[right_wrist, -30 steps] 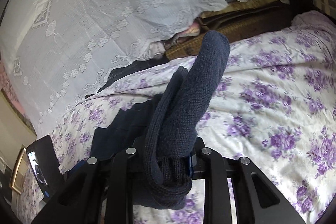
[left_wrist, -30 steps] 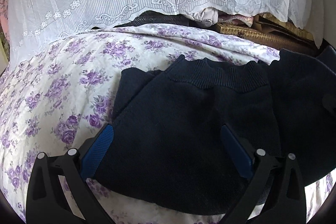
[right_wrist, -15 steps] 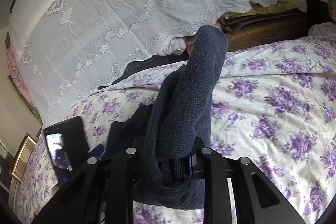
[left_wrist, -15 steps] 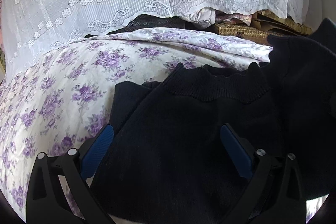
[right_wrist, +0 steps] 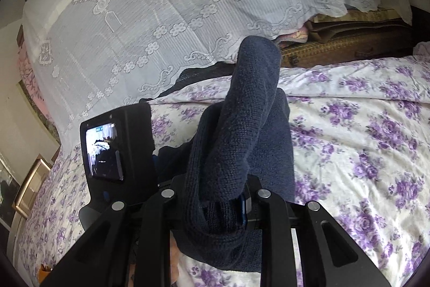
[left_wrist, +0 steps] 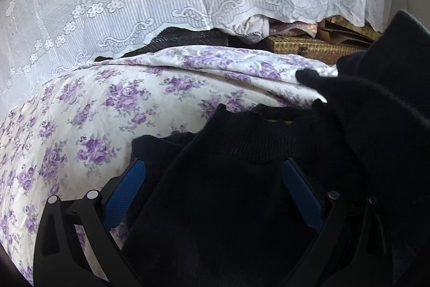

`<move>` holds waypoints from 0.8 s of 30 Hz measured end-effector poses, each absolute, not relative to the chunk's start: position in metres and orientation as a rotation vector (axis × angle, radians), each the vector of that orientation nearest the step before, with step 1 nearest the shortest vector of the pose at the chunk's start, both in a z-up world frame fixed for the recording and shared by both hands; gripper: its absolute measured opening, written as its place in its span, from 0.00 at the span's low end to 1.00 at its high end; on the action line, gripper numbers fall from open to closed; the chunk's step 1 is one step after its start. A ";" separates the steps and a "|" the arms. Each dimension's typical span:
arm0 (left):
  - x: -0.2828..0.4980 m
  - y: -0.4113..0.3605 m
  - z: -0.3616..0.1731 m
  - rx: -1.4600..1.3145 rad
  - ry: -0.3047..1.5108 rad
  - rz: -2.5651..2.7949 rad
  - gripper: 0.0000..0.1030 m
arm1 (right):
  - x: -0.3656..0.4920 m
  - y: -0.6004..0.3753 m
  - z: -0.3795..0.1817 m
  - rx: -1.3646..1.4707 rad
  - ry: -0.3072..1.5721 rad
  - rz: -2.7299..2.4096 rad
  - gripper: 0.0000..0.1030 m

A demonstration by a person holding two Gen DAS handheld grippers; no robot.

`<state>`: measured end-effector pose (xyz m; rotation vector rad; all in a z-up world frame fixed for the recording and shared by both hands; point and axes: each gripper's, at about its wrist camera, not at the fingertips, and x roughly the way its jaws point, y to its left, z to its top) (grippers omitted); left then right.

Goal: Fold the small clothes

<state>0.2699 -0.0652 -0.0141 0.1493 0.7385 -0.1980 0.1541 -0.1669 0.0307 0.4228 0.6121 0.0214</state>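
Right wrist view shows the right gripper (right_wrist: 228, 209), fingers clamped on a fold of the dark navy knitted garment (right_wrist: 242, 131), carrying it leftward across the purple-flowered bedspread (right_wrist: 362, 141) over the body under the left gripper (left_wrist: 212, 190), whose fingers stand wide, so the fold is closing.

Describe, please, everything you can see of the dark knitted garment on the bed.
The garment is navy, wool-like knit with a ribbed band along its far edge. Most of it lies on the floral bedspread, between the open left gripper's blue-padded fingers, which do not pinch it. One part is lifted in a soft fold, bunched where the right gripper is clamped on it, and it reaches over the flat part.
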 end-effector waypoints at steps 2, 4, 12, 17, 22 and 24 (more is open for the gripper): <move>0.272 -0.061 -0.014 0.143 0.741 -0.187 0.96 | 0.156 -0.162 0.032 0.420 0.613 0.028 0.25; 0.276 -0.055 -0.013 0.126 0.749 -0.175 0.96 | 0.158 -0.155 0.034 0.407 0.615 0.034 0.25; 0.289 -0.032 -0.009 0.078 0.751 -0.135 0.96 | 0.162 -0.131 0.040 0.364 0.619 0.051 0.25; 0.292 -0.023 -0.004 0.082 0.722 -0.097 0.96 | 0.169 -0.119 0.045 0.348 0.616 0.063 0.25; 0.297 -0.005 0.003 0.044 0.708 -0.069 0.96 | 0.178 -0.104 0.051 0.336 0.605 0.086 0.25; 0.299 0.001 0.005 0.041 0.698 -0.050 0.96 | 0.181 -0.098 0.052 0.333 0.602 0.096 0.25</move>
